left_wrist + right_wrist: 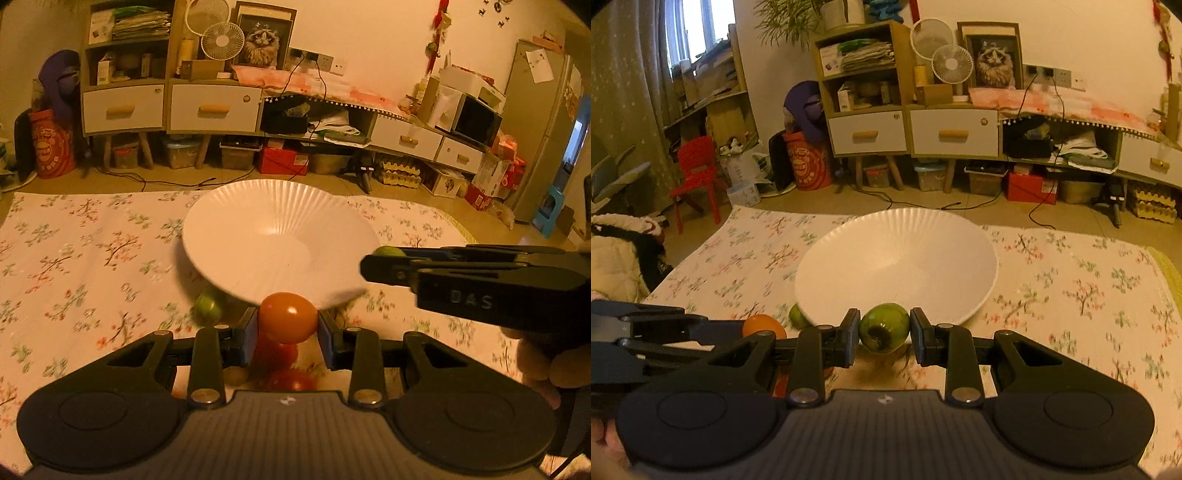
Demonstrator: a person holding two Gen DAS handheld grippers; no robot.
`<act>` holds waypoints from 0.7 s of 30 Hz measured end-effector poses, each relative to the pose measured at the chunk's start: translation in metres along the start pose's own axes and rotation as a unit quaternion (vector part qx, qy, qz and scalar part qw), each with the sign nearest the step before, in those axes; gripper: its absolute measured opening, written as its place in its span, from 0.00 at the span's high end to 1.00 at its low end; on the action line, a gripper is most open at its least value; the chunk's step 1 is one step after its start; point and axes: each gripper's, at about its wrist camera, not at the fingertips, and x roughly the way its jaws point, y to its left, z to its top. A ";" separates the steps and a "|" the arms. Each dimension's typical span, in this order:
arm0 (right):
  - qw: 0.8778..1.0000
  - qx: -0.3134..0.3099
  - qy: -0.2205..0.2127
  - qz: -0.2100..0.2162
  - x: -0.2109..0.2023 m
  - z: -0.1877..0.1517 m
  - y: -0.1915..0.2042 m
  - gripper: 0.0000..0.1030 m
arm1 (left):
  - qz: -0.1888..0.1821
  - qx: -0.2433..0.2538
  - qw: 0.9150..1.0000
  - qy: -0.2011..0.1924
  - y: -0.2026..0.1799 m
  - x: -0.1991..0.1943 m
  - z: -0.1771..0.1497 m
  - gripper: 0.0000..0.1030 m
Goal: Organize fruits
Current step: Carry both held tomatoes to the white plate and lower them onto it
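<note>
An orange tomato (288, 317) is pinched between the blue pads of the left gripper (287, 325), held just at the near rim of the white ribbed bowl (258, 206). A green fruit (884, 328) (its dark stem end turned toward the camera) is clamped in the same way by the right gripper (884, 328), also at the bowl's near edge. In the left wrist view the right gripper is seen entering from the right side, with only a sliver of its green fruit showing beyond the black fingers. A second green fruit (208, 305) is left lying on the floral tablecloth (74, 258), just beside the bowl's near-left rim and partly tucked under it. Blurred red fruits (275, 354) are seen on the cloth beneath the left gripper. The bowl's inside is seen bare and white. Behind the table, a cabinet with white drawers (214, 107) is lined along the wall.
</note>
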 end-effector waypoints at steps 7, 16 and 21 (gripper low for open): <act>0.999 0.028 0.019 0.009 0.024 0.010 -0.017 0.75 | 0.001 0.005 1.000 0.001 -0.003 0.021 0.008 0.58; 0.999 0.028 0.037 0.015 0.043 0.016 -0.023 0.75 | 0.005 0.003 1.000 0.021 0.002 0.047 0.017 0.58; 0.999 0.016 0.045 0.016 0.053 0.016 -0.019 0.75 | 0.009 0.012 1.000 0.026 -0.001 0.054 0.019 0.58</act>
